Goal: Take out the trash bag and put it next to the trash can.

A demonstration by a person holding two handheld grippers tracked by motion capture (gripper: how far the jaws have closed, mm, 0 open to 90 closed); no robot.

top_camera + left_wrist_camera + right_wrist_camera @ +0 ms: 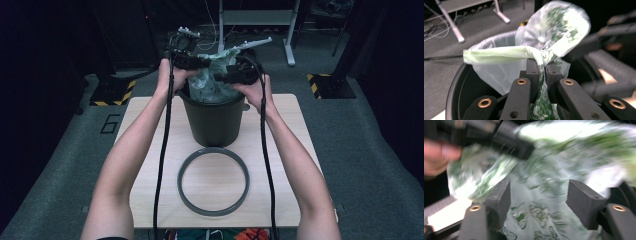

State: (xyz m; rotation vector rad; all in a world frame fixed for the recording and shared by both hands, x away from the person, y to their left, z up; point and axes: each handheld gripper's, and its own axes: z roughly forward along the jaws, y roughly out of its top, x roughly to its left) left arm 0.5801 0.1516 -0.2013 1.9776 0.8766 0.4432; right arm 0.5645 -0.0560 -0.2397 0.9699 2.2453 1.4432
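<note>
The dark bin (214, 120) stands at the far middle of the wooden table (290, 150), with bare tabletop left and right of it and a grey ring (214, 181) lying flat on the near side, apart from its base. The left gripper (542, 65) is clamped on a gathered fold of the green-printed plastic bag (556, 30) above the bin's rim, while the right gripper (537, 195) stands with jaws wide apart around the bag. The right gripper view is blurred, and the bin's inside is hidden by the bag.
</note>
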